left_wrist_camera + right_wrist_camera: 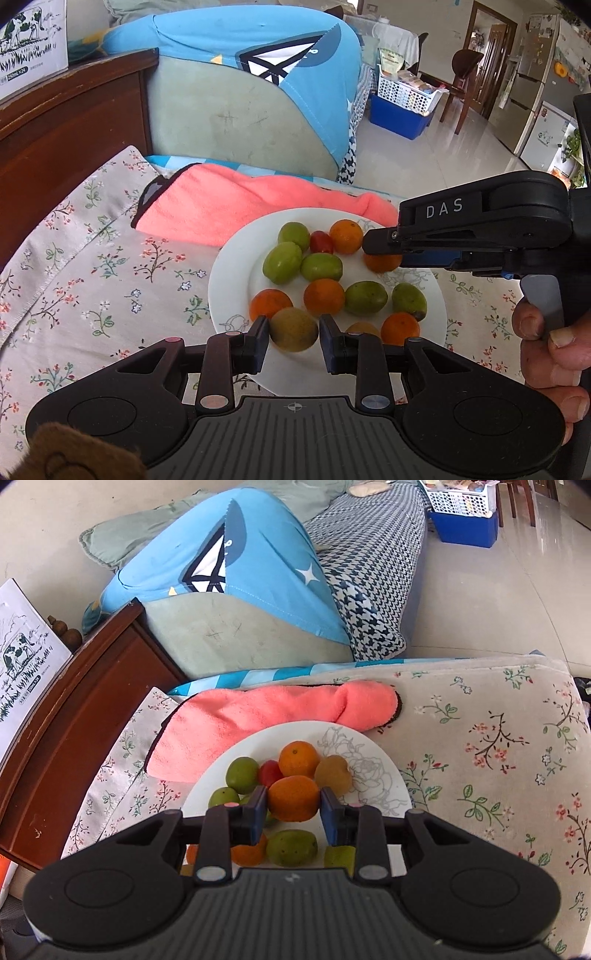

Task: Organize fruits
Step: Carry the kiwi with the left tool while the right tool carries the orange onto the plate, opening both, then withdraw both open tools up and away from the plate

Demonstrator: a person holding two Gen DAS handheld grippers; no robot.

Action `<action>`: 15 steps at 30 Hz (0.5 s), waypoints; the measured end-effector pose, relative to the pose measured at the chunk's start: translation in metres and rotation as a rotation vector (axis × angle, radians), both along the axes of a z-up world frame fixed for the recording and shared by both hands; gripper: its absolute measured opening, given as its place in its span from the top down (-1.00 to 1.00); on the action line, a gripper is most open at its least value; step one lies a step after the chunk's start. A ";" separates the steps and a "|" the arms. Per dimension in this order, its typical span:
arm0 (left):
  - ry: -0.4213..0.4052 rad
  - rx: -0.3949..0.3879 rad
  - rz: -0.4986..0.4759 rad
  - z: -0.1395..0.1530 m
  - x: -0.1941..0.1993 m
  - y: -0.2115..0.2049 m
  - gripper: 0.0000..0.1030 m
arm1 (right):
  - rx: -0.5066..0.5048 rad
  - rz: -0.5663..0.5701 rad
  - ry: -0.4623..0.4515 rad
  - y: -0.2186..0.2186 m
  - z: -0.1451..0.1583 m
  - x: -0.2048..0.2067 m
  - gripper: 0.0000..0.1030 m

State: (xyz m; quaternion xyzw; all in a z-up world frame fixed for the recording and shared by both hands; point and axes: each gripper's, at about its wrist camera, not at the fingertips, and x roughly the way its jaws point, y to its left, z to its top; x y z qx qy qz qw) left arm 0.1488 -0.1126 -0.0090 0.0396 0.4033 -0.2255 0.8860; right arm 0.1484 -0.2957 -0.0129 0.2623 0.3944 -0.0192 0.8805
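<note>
A white plate on the flowered cloth holds several green and orange fruits and one small red tomato. My left gripper has its fingers on both sides of a yellow-green fruit at the plate's near edge, touching or nearly touching it. My right gripper is shut on an orange fruit and holds it above the plate. From the left wrist view the right gripper reaches in from the right with that orange fruit under its tip.
A pink towel lies just behind the plate. A wooden headboard stands at the left, a green and blue cushion behind. The flowered cushion's edge drops off at the right. A blue bin with a white basket stands on the floor.
</note>
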 end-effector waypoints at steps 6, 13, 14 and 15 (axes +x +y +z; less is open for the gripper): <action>-0.021 0.020 0.023 0.008 -0.003 0.000 -0.33 | -0.024 -0.001 -0.035 0.003 0.011 -0.004 0.33; -0.034 0.027 0.053 0.026 -0.009 0.005 -0.77 | -0.069 -0.017 -0.063 0.007 0.034 -0.021 -0.15; -0.034 0.032 0.052 0.028 -0.011 0.006 -0.77 | -0.082 -0.022 -0.065 0.008 0.037 -0.025 -0.18; -0.036 0.040 0.054 0.029 -0.013 0.007 -0.77 | -0.091 -0.026 -0.066 0.008 0.040 -0.028 -0.24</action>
